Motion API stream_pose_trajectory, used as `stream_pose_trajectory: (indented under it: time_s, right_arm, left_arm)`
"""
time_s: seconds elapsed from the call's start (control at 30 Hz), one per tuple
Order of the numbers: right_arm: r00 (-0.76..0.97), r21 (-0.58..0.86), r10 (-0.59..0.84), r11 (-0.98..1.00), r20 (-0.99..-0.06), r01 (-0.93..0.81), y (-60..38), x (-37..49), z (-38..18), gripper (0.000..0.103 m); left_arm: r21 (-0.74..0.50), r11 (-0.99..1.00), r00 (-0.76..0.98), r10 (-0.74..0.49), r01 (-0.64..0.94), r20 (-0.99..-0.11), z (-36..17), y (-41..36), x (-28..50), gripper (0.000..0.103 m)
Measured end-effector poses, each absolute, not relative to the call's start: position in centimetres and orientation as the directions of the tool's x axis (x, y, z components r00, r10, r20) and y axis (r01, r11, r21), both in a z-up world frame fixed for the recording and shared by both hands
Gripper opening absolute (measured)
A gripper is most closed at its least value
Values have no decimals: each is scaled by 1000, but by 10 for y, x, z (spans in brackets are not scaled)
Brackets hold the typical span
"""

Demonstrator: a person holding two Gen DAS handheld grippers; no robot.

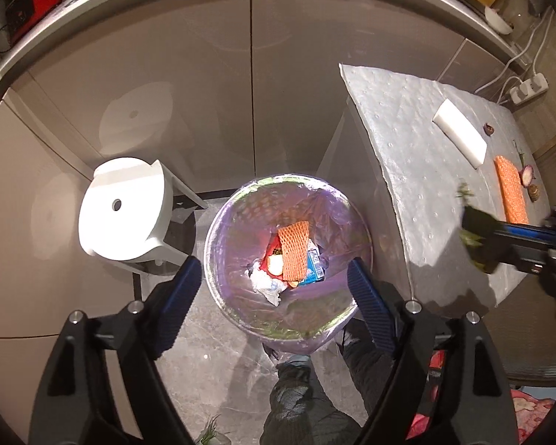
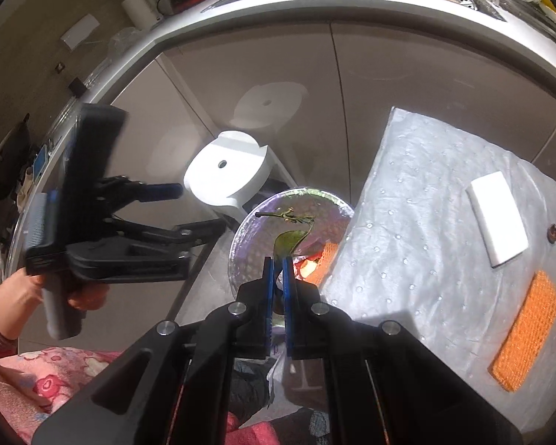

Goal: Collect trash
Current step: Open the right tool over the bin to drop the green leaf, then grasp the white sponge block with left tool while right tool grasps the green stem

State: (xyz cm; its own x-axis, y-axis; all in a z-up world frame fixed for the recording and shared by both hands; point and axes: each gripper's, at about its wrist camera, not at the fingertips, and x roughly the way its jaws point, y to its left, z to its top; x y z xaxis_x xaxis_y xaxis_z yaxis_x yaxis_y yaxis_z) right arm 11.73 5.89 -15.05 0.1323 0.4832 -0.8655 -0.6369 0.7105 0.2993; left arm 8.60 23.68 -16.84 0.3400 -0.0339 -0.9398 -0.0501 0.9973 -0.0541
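A round bin with a purple liner [image 1: 241,319] stands on the floor and holds an orange foam net [image 1: 294,250], a blue carton, red wrappers and white tissue. My left gripper [image 1: 274,289] is open and empty above the bin. My right gripper [image 2: 277,263] is shut on a green leafy stem [image 2: 289,239] and holds it beside the table edge, short of the bin [image 2: 248,230]. In the left wrist view the right gripper [image 1: 474,239] is over the table with the green scrap. On the table lie a white block [image 2: 498,224], an orange foam net [image 2: 526,330] and small peel bits [image 2: 554,233].
A low table under a silver padded cover [image 1: 407,155] stands right of the bin. A white plastic stool [image 1: 124,209] stands left of it. Beige cabinet doors [image 1: 204,74] rise behind. A person's dark-trousered legs [image 1: 307,382] are just in front of the bin.
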Motion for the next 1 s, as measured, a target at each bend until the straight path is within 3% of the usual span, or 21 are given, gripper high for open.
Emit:
stream_pose_trajectory:
  time_s: [0.37, 0.4, 0.47, 0.5, 0.77, 1.0]
  right_arm:
    - [20, 291, 420, 661, -907, -692, 135, 128, -229, 10]
    - [16, 285, 410, 661, -912, -694, 140, 129, -234, 13]
    - [1, 287, 399, 661, -917, -693, 144, 129, -243, 33]
    - [8, 278, 393, 666, -920, -692, 145, 129, -244, 36]
    - [187, 282, 467, 757, -864, -590, 73, 143, -177, 57]
    - [423, 168, 333, 910, -843, -380, -64, 144, -121, 70]
  left_arm:
    - [-14, 988, 368, 43, -151, -929, -131, 276, 40, 82]
    - [-10, 988, 366, 48, -155, -930, -129, 277, 38, 82]
    - [-7, 986, 364, 55, -167, -930, -127, 280, 36, 82]
    - [-7, 985, 365, 57, -171, -929, -126, 281, 35, 82]
    - [-35, 993, 395, 14, -115, -919, -111, 257, 57, 82]
    - [-127, 991, 399, -129, 30, -908, -106, 174, 118, 83]
